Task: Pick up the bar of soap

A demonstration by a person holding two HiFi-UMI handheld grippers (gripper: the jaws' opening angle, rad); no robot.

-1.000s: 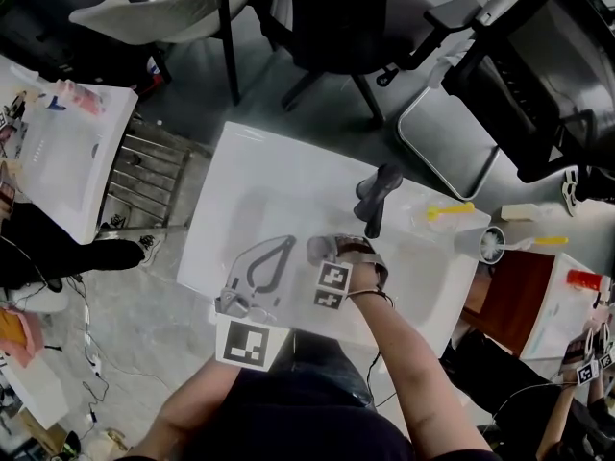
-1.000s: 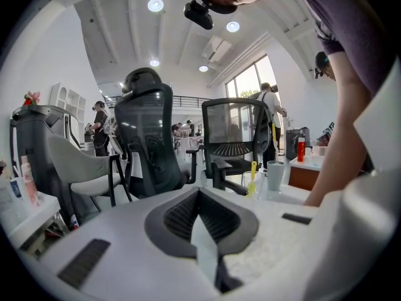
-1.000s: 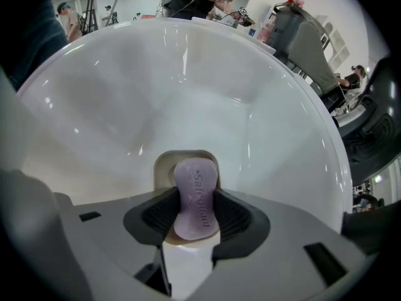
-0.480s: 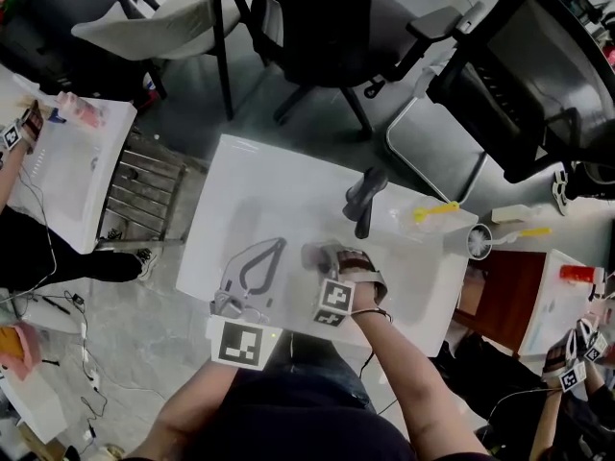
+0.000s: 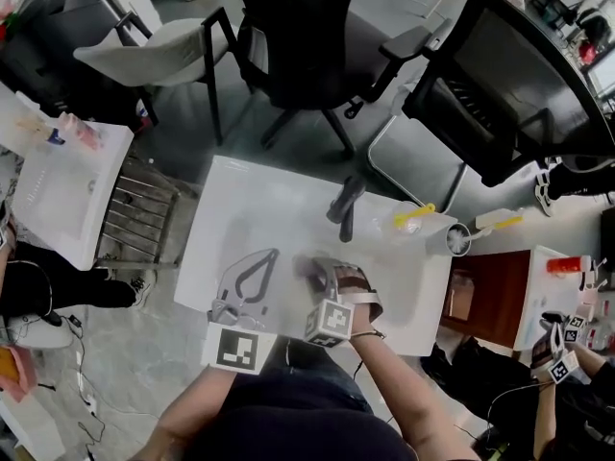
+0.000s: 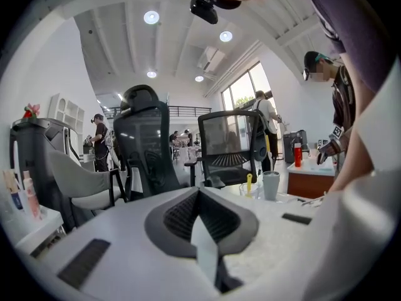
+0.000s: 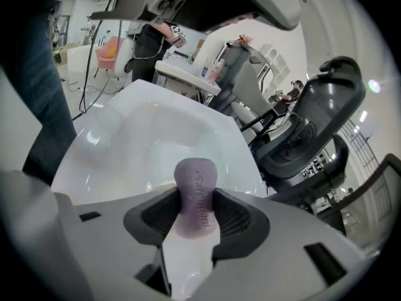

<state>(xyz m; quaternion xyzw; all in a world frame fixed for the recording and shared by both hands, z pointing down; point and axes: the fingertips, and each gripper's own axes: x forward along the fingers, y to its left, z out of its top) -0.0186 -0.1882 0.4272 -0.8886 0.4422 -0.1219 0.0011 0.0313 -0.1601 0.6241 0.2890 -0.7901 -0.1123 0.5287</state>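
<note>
The bar of soap (image 7: 195, 196) is pale purple and rounded, with stamped lettering. It stands on edge between the dark pads of my right gripper (image 7: 195, 207), which is shut on it above the white sink basin (image 7: 156, 130). In the head view the right gripper (image 5: 313, 267) is over the basin's middle, with the soap (image 5: 309, 261) at its tip. To its left, my left gripper (image 5: 270, 256) lies over the sink (image 5: 240, 195). In the left gripper view the left gripper (image 6: 199, 194) has its jaws together and holds nothing.
A black faucet (image 5: 343, 204) stands at the sink's far side. A clear cup with a yellow toothbrush (image 5: 407, 220) and a second cup (image 5: 458, 239) stand at the right rim. Office chairs (image 5: 298, 46) stand beyond the sink, and other people sit at benches on both sides.
The head view has shifted, so the sink sits a little higher and further left in frame. Both grippers keep much the same places over the basin. The right one stays shut on the soap.
</note>
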